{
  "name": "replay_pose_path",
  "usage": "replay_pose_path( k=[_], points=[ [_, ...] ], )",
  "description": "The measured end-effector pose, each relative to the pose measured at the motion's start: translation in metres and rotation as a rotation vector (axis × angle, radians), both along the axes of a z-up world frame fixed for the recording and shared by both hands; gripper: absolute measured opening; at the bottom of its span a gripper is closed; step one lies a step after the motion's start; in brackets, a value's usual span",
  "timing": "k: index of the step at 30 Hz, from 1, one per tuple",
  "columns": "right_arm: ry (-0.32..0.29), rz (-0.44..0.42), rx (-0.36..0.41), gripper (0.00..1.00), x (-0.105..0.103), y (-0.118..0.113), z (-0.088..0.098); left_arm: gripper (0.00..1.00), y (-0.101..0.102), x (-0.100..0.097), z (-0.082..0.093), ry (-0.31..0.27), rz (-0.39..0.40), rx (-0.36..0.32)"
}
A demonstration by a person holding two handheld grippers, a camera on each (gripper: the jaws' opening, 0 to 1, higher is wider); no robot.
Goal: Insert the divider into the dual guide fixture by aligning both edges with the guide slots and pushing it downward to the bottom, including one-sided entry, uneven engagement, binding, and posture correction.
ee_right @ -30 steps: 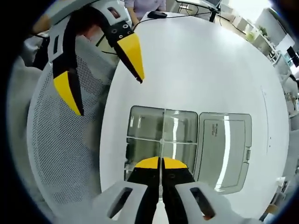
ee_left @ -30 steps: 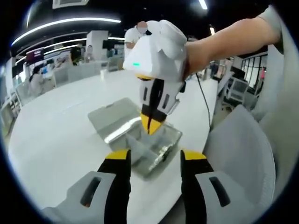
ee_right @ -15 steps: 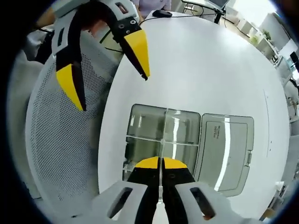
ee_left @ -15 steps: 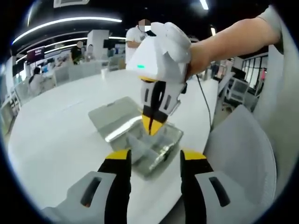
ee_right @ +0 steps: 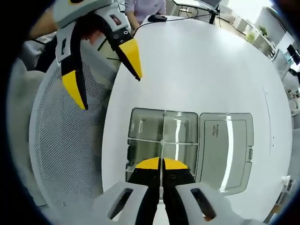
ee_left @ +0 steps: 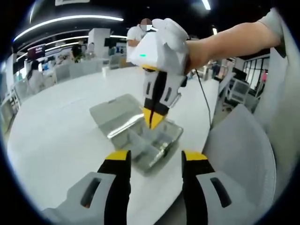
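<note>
On the white table (ee_right: 197, 70), the clear divider (ee_right: 162, 140) stands upright across the open transparent box (ee_right: 140, 140), its top edge pinched between the clenched jaws of the right gripper (ee_right: 162, 165). The left gripper (ee_right: 104, 70) hangs released, well apart, above the mesh chair (ee_right: 65, 154).

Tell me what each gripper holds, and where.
Right gripper: the clear divider, pinched at its top edge over the box. Left gripper: nothing.
</note>
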State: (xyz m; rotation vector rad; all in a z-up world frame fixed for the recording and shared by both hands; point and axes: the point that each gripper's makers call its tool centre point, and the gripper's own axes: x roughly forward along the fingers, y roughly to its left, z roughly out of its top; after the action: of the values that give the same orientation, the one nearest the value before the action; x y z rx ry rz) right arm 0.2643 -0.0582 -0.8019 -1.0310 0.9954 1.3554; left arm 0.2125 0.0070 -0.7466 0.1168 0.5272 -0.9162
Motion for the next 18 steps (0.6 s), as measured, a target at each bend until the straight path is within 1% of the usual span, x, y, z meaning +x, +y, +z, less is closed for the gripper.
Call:
replay_pose_path(
  k=[4, 11, 15, 18],
  points=[
    [0.008, 0.0, 0.0, 0.0, -0.0016, 0.0013, 0.0029, 0.41, 0.0032, 0.0027, 0.0009, -0.003, 0.007, -0.003],
    [0.032, -0.018, -0.001, 0.0, 0.003, 0.0025, 0.0045, 0.41, 0.0072, 0.0058, -0.0003, -0.004, 0.008, -0.001],
    [0.028, -0.01, -0.003, 0.0, -0.0004, 0.0035, 0.0088, 0.41, 0.0073, 0.0072, -0.0011, -0.001, 0.007, 0.0],
    [0.033, -0.021, -0.002, 0.0, -0.0003, 0.0032, 0.0101, 0.41, 0.0074, 0.0093, -0.0005, -0.002, 0.008, 0.0]
  ],
)
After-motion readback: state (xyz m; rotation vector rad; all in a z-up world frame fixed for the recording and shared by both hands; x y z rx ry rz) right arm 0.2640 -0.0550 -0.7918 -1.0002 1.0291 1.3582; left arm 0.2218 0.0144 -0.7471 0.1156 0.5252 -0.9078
